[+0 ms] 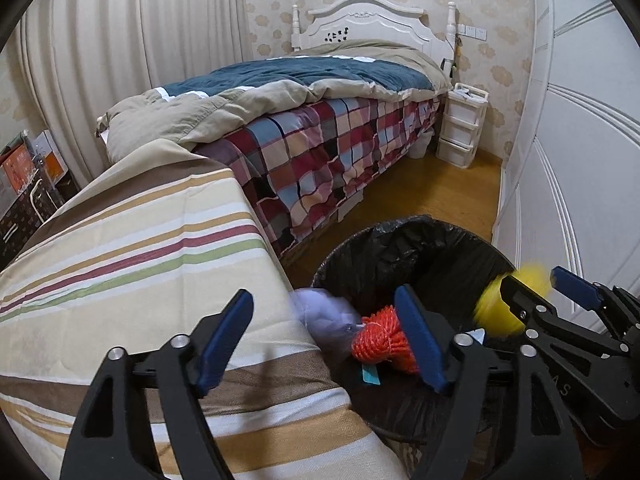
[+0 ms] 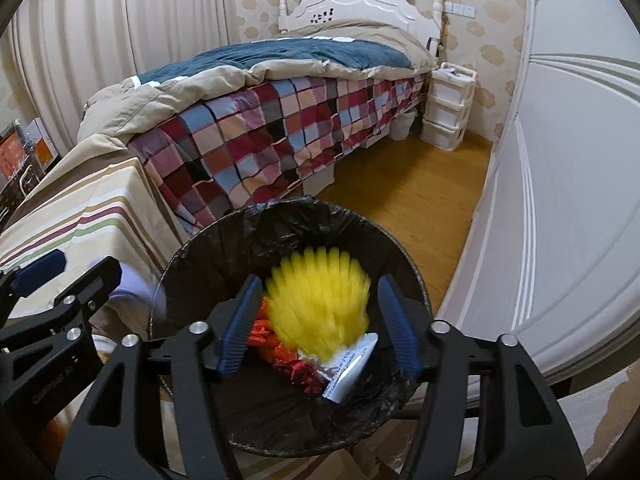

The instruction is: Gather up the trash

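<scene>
Both jaws open over bin point(image 2: 408, 280), yellow brush point(image 2: 320, 304) blurred loose between right gripper point(image 2: 316, 320) pads, left gripper point(image 1: 320, 344) empty; best kept centred above liner.

Yellow ribbed thing point(image 2: 318, 304) motion-blurred between right gripper point(image 2: 316, 326) fingers; contact unclear. Pale lilac lump point(image 1: 322, 314) at bin rim point(image 1: 400, 226) smeared, unidentifiable. Print on white packet point(image 2: 352, 364) too small. Bin bottom hidden.

A home bedroom is showing here: a bed point(image 1: 320, 120) with white headboard point(image 1: 372, 20) is filling the frame's centre, curtains point(image 1: 140, 40) are hanging at upper left, and wardrobe doors point(image 1: 580, 140) are lining the right edge above wooden floor point(image 1: 432, 196).
</scene>
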Motion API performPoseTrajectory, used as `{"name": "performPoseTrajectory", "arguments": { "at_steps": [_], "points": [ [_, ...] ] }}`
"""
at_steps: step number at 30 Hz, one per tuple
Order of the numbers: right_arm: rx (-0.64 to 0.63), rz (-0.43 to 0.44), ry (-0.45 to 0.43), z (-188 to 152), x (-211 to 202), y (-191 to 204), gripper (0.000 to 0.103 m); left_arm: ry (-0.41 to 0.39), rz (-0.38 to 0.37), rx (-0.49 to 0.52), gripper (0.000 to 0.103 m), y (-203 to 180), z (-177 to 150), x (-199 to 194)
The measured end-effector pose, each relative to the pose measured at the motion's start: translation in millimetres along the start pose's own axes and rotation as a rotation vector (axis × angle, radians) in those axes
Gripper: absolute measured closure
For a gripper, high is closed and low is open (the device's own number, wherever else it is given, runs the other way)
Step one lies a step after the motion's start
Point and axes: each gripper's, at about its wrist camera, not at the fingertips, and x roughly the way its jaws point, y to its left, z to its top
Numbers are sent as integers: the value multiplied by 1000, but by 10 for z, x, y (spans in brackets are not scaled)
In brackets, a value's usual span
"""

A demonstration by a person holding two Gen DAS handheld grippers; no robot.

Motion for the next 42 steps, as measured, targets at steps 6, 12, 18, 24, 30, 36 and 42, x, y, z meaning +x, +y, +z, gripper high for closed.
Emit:
{"name": "performPoseTrajectory", "arguments": {
  "at_steps": [6, 12, 18, 24, 30, 36, 42],
  "points": [
    [6, -25, -18, 4, -79, -13, 31, -15, 21, -18, 22, 69, 14, -45],
    [1, -38, -44, -8, -218, 11, 24, -32, 49, -41, 18, 186, -10, -163],
    [-5, -36, -63, -48, -382, 65, 18, -59, 73, -51, 15, 315, -107, -367],
    [-23, -19, -75, -141, -549, 187, 15, -58, 96, -74, 14, 482, -254, -567],
    [-44, 6, -82, -252, -708, 332, 13, -73, 118, -113, 14, 657, -399, -796],
    [-64, 20, -111, -329, -899, 446, 13, -99, 145, -137, 14, 772, -507, -1026],
    [-64, 29, -129, -415, -1042, 473, 13, -110, 164, -142, 13, 815, -585, -1162]
  ]
}}
